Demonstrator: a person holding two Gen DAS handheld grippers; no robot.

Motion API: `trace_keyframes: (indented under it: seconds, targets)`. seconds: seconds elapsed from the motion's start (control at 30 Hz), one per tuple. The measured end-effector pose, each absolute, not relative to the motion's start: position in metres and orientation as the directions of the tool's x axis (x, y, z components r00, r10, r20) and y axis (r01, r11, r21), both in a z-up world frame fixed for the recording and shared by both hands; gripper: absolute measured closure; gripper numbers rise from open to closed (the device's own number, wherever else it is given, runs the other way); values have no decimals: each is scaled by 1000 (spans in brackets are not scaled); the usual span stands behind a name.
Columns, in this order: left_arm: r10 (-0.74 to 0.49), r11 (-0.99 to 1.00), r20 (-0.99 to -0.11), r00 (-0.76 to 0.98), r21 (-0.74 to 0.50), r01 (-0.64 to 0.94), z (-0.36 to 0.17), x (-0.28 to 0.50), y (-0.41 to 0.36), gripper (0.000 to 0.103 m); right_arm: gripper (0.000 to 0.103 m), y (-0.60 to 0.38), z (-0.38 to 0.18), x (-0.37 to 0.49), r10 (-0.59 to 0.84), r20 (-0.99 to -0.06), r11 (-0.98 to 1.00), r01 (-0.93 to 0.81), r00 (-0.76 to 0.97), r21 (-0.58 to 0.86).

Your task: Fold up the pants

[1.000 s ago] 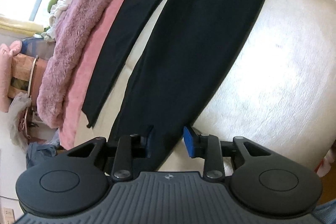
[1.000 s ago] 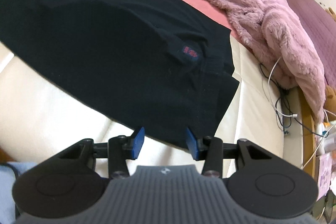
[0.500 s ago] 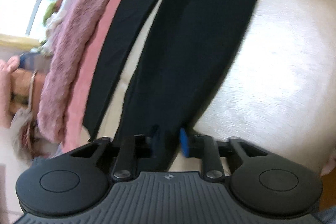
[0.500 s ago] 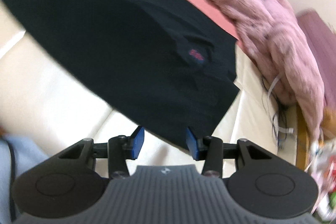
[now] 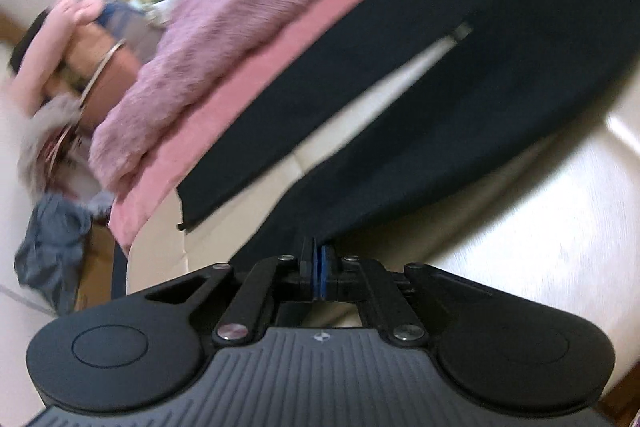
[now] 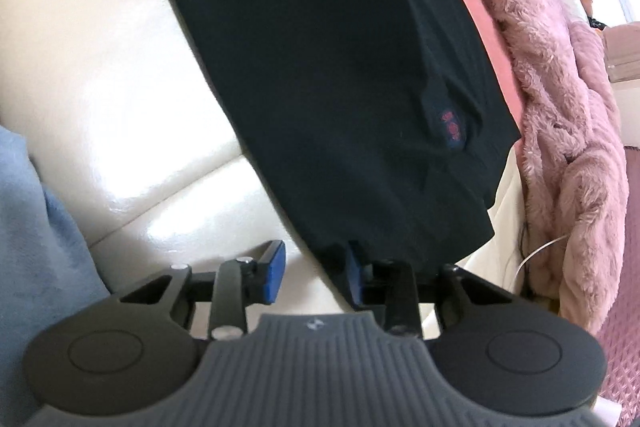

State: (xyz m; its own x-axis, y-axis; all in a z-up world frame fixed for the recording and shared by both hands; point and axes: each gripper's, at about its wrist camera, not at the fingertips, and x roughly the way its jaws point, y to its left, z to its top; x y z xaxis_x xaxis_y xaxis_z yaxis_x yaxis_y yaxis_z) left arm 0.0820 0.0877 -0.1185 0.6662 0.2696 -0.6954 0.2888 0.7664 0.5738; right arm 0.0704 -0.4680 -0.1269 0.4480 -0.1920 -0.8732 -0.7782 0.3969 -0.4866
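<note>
Black pants (image 5: 460, 99) lie spread on a cream leather sofa (image 5: 520, 219). In the left wrist view both legs show, with a strip of sofa between them. My left gripper (image 5: 317, 259) is shut on the hem of the near leg. In the right wrist view the waist end of the pants (image 6: 320, 67) shows, with a small red label (image 6: 450, 127). My right gripper (image 6: 314, 269) is open, its jaws straddling the near waist corner, the fabric edge lying between the blue pads.
A fluffy pink blanket (image 5: 224, 39) over a pink sheet (image 5: 248, 95) lies along the far side of the pants, also in the right wrist view (image 6: 560, 107). A blue cloth (image 6: 36, 227) sits at the left. White cables (image 6: 540, 251) hang off the sofa end. Clutter (image 5: 52, 243) lies beyond the sofa.
My left gripper has closed on the near leg hem and swung its view round. My right gripper stays open and has shifted so the waist corner lies between its pads.
</note>
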Motion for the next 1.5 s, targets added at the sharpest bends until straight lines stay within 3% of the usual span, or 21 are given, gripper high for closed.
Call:
trace_keyframes:
  seconds: [0.03, 0.07, 0.1, 0.27, 0.5, 0.87, 1.23, 1.5]
  targets:
    - [270, 776, -690, 671, 569, 273, -116, 85, 88, 102, 82, -469, -126, 71, -190, -871, 402, -773, 454, -491]
    - [271, 780, -681, 680, 569, 259, -113, 87, 87, 102, 99, -470, -126, 72, -191, -868, 411, -765, 459, -495]
    - [273, 783, -672, 689, 571, 247, -111, 88, 86, 102, 103, -471, -128, 72, -201, -862, 420, -754, 465, -505]
    - [276, 806, -646, 711, 559, 195, -97, 95, 88, 102, 103, -482, -118, 82, -170, -850, 589, -641, 498, -493]
    - [304, 814, -633, 712, 561, 152, -73, 124, 91, 102, 103, -487, -54, 101, -133, -747, 712, -461, 652, -529]
    - [370, 801, -637, 676, 587, 114, -49, 222, 98, 102, 103, -472, -4, 219, -172, -663, 755, -335, 728, -564]
    - [393, 750, -694, 603, 622, 226, -103, 320, 91, 102, 103, -463, -64, 344, -211, -732, 760, -362, 648, -540]
    - [411, 734, -713, 569, 628, 257, -147, 349, 91, 102, 103, -467, -127, 379, -227, -791, 763, -402, 567, -507]
